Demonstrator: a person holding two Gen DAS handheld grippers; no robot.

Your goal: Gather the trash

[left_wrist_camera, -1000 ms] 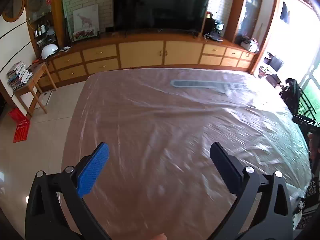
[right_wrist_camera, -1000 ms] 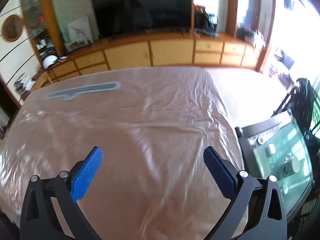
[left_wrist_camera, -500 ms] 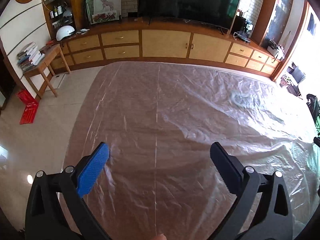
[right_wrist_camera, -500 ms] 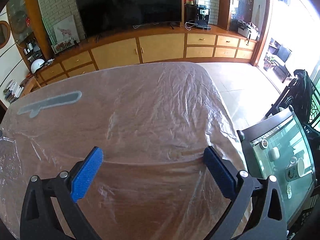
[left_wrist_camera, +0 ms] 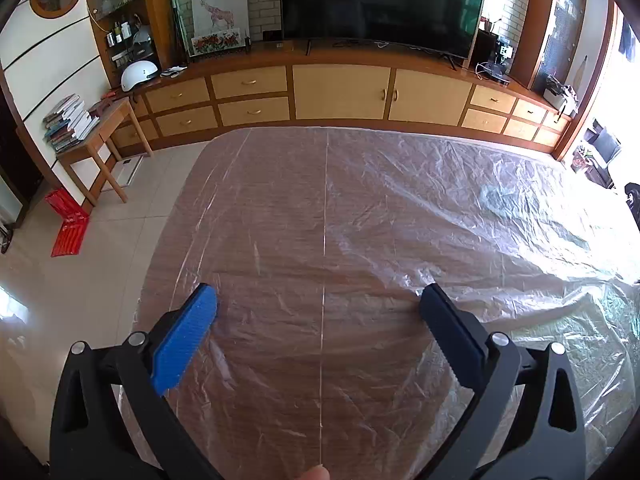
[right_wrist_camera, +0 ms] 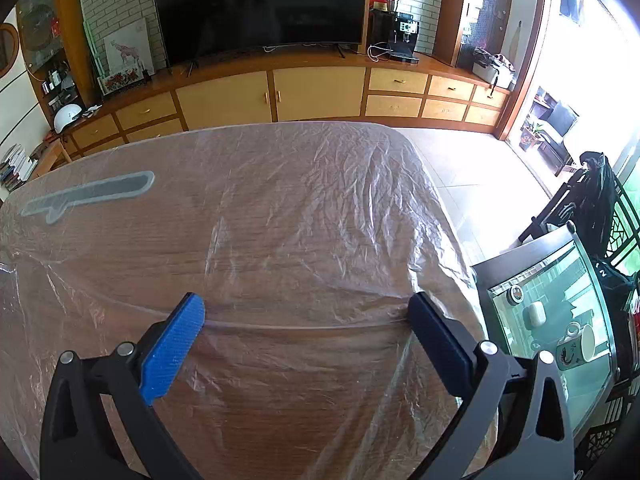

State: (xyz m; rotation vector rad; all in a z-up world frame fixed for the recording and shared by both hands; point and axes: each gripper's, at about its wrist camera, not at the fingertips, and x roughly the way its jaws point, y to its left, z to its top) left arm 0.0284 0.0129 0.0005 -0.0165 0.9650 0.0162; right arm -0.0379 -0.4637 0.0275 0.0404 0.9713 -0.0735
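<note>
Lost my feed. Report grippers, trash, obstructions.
Left gripper open, empty. Right gripper open, empty. Both over clear plastic sheet covering table; no loose trash seen. Nothing in the way.

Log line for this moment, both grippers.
left gripper: open, empty | right gripper: open, empty | both over plastic sheet on table | trash: none visible

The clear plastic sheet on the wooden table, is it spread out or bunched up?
Spread out: the clear plastic sheet lies flat over the brown wooden table, wrinkled, draping past its edges. Neither pair of tongs grips it.
</note>
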